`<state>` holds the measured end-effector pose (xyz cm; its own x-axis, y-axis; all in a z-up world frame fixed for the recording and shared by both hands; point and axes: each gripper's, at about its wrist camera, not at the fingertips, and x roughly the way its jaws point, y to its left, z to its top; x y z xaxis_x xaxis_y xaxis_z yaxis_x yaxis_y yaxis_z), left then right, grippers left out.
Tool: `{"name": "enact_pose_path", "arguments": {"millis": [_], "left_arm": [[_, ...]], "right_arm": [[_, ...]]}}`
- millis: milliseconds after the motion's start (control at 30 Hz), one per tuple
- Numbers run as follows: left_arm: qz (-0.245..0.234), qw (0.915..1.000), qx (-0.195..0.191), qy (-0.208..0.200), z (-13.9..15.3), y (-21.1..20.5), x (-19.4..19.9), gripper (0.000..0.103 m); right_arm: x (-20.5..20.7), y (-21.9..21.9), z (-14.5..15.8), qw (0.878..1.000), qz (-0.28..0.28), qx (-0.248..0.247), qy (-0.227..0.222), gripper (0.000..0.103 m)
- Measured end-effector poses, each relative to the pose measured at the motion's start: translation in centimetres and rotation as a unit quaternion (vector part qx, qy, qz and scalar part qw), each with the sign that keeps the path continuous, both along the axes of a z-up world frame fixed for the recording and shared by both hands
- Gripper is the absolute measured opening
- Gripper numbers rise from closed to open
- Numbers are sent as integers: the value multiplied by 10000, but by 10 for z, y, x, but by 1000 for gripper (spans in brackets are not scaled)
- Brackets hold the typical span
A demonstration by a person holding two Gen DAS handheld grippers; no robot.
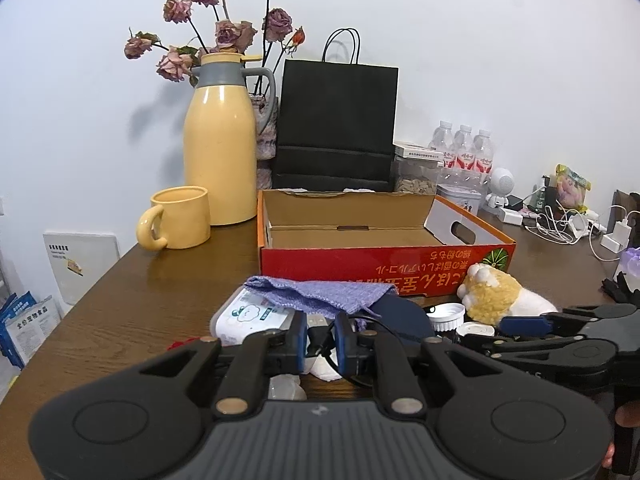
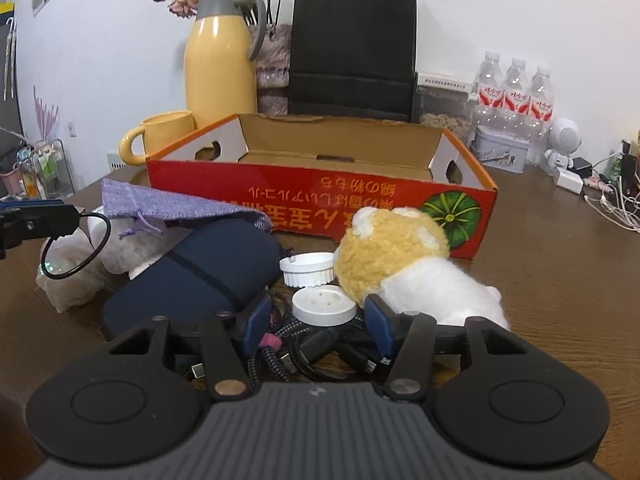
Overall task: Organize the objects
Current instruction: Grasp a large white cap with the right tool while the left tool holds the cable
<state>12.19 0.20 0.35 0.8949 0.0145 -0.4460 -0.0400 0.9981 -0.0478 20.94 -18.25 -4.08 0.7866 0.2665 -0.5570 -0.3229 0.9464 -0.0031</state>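
Note:
In the left wrist view my left gripper [image 1: 320, 330] is shut on a black USB cable [image 1: 318, 344], held above a tissue pack [image 1: 248, 316] and a purple pouch [image 1: 320, 292]. The right wrist view shows that cable's loop [image 2: 76, 248] hanging from the left gripper [image 2: 68, 216]. My right gripper [image 2: 318, 320] stands half open over a tangle of black cables [image 2: 320, 350]. A white round puck [image 2: 324, 304] lies between its blue pads [image 2: 256, 318], which touch nothing that I can see. A yellow-and-white plush toy [image 2: 392, 252], a ribbed white lid [image 2: 307, 268] and a navy case [image 2: 192, 276] lie close by. An open red box [image 2: 320, 200] stands behind them.
A yellow thermos [image 1: 220, 140], a yellow mug [image 1: 176, 220] and a black paper bag [image 1: 336, 120] stand behind the box. Water bottles [image 2: 516, 92], a tin [image 2: 500, 152], chargers and white cords [image 2: 608, 200] crowd the right. The table's edge [image 1: 80, 300] runs along the left.

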Motion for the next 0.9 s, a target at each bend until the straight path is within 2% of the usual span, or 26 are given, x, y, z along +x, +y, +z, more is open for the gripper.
{"name": "enact_pose_path", "arguments": {"millis": [67,200,367,400,500,567,667,700,767,800,833,900], "left_arm": [[-11,10000,-31,24,-2,1,2,13],[-42,9999,-89,67,-5,4,4,13],[0,9999,-129,68,-6,7,5,13],[12,9999,-132,64,-5,7,5,13],[30,9999,-137,57,-5,8,5,13],[28,9999,-146,63,-5,8,4,13],[7,9999,-148,49,-5,7,2,13],[6,9999,-147,45,-5,7,2,13],[13,9999,-151,40,-4,8,1,13],[13,9999,-154,42,-4,8,2,13],[16,9999,-156,42,-4,8,2,13],[8,9999,-158,39,-4,8,1,13]], "right_arm": [[3,1,0,10000,-12,69,28,50],[9,2,-3,9998,-110,108,133,34],[3,-1,-3,9997,-65,224,-1,30],[0,0,-1,9997,-39,235,-84,3],[-11,-1,7,9988,31,346,-346,1],[-13,-2,8,9989,47,341,-330,1],[-9,-3,6,9994,-20,279,-179,5],[-6,-3,5,9995,-53,281,-116,10],[1,-3,3,9995,-75,317,12,28],[5,-3,3,9994,-95,310,77,49],[10,-2,2,9993,-117,299,181,53],[16,0,2,9990,-148,327,274,53]]}}
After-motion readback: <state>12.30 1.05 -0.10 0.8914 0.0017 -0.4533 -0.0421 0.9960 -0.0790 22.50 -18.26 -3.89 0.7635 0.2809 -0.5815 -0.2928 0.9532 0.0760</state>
